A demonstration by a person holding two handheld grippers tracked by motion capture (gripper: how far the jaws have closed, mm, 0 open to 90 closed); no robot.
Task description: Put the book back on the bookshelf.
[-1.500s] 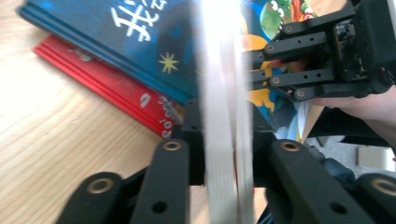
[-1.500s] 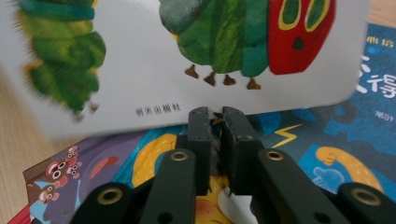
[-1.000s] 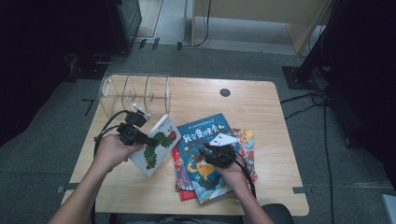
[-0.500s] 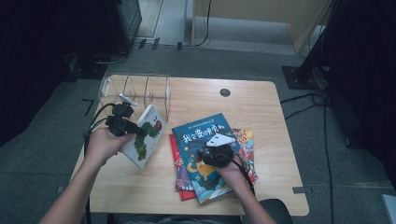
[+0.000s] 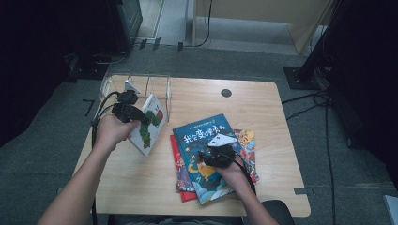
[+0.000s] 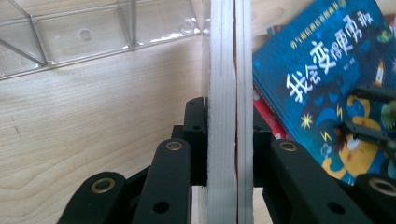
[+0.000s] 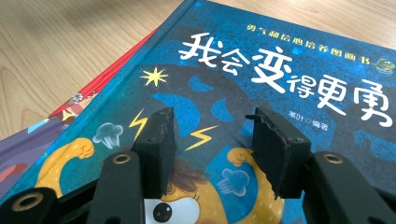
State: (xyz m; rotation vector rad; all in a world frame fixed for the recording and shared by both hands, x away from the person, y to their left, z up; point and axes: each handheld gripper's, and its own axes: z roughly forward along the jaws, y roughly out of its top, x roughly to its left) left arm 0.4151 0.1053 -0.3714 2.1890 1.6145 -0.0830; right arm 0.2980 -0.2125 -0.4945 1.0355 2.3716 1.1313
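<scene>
My left gripper (image 5: pixel 143 118) is shut on a white picture book (image 5: pixel 149 125) with green and red shapes on its cover. The book is lifted and tilted just in front of a clear plastic rack (image 5: pixel 136 86). In the left gripper view the white book (image 6: pixel 227 93) stands edge-on between the two black jaws. My right gripper (image 5: pixel 218 157) is open and rests over a blue picture book (image 5: pixel 199 140) that tops a stack. In the right gripper view the blue book (image 7: pixel 280 65) lies under the spread jaws, with nothing between them.
Under the blue book lie a red book (image 5: pixel 177 161) and another colourful one (image 5: pixel 246 140). The wooden table (image 5: pixel 263 108) has bare room at the right and the front left. A dark round hole (image 5: pixel 226 93) sits near the far edge.
My left gripper has carried the white book left and away from me, up toward the clear rack. The right gripper has stayed on the blue book.
</scene>
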